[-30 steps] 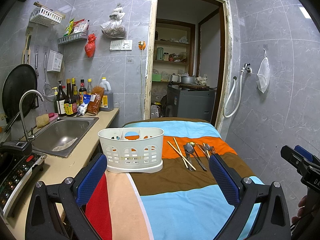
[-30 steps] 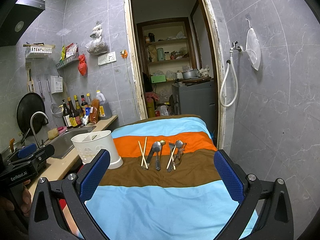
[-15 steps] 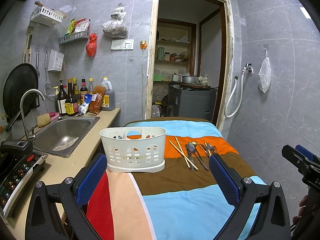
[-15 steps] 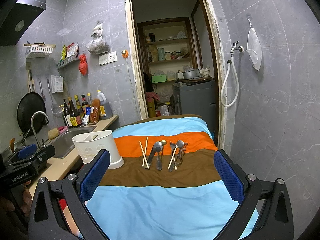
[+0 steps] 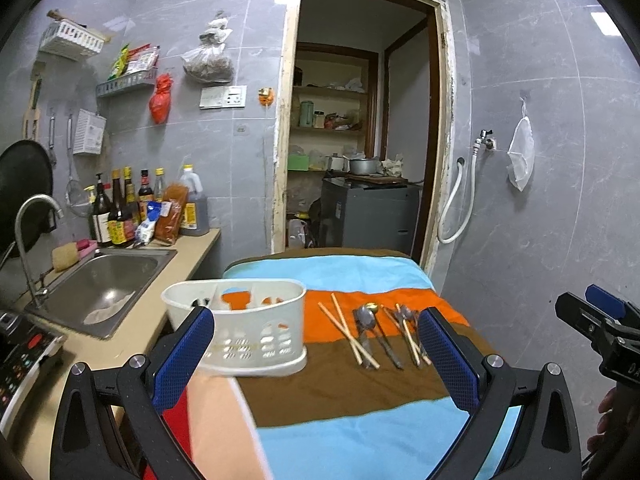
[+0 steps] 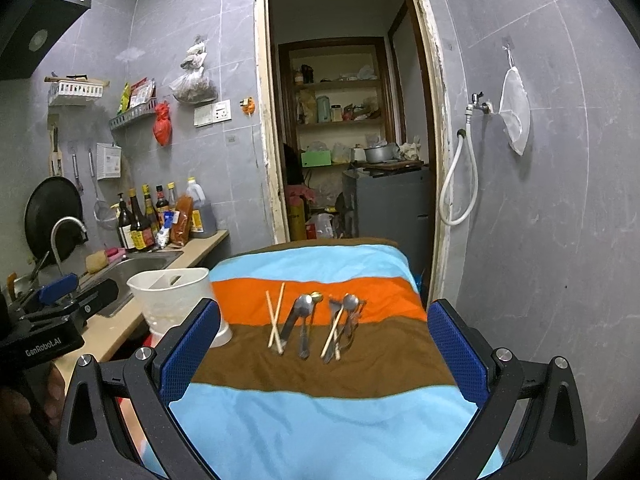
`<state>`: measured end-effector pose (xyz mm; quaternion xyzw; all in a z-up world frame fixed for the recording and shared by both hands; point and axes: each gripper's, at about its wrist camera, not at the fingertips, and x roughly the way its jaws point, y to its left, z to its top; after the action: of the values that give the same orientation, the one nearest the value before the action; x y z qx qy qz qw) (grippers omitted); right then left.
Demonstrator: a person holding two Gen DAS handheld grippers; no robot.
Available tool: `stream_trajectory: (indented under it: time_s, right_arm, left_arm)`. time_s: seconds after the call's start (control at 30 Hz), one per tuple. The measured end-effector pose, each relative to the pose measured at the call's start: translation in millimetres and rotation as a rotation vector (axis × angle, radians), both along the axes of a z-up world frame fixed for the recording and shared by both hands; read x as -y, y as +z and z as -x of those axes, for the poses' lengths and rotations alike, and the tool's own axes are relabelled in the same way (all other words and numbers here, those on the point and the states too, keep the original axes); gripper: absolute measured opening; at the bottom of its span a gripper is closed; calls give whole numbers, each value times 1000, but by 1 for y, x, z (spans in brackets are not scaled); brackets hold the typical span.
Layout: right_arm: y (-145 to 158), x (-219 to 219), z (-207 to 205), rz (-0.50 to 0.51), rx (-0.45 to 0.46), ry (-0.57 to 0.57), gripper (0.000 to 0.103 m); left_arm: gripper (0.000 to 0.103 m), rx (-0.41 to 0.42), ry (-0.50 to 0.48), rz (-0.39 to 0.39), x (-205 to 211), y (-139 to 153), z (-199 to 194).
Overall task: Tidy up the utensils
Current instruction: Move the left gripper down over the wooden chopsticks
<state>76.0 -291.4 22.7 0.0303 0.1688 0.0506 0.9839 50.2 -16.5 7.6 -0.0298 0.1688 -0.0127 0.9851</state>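
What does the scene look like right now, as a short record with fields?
surface: striped cloth over a table
caddy: white caddy on the cloth's left side, upright
utensils: chopsticks, spoons and more cutlery lying loose on the cloth, right of the caddy
left hand-held gripper: open, holds nothing
right hand-held gripper: open, holds nothing
task state: no utensil picked up yet

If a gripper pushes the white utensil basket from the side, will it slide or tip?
The white utensil basket looks like thin perforated plastic, probably light. It stands on a soft striped cloth, so it may drag or wobble rather than slide cleanly. Its wide base likely resists tipping.
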Motion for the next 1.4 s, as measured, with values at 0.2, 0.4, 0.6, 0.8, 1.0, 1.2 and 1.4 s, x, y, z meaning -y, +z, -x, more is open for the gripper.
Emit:
stream_trajectory:
  time_s: [0.2, 0.4, 0.6, 0.8, 1.0, 1.2, 1.4]
  right_arm:
    - [3, 21, -50, -22, -22, 18, 102]
    - [-14, 50, -119, -55, -105, 58, 102]
    - [-45, 76, -190, -104, -195, 85, 102]
    - [-84, 84, -253, -129, -282, 140, 99]
    - [-132, 76, -299, -160, -399, 203, 76]
    - [-175, 54, -339, -180, -490, 307, 51]
    - [-201, 35, -368, -182, -539, 421, 35]
  left_arm:
    - [103, 3, -20, -10, 21, 4, -46]
    - [103, -34, -39, -14, 47, -1, -106]
    - [102, -74, -42, -27, 81, -16, -166]
    - [80, -182, -26, -56, 101, -46, -221]
    - [60, -328, 31, -48, 96, -81, -264]
    - [45, -453, 94, -22, 83, -116, -295]
    - [30, -542, 171, 8, 69, -138, -317]
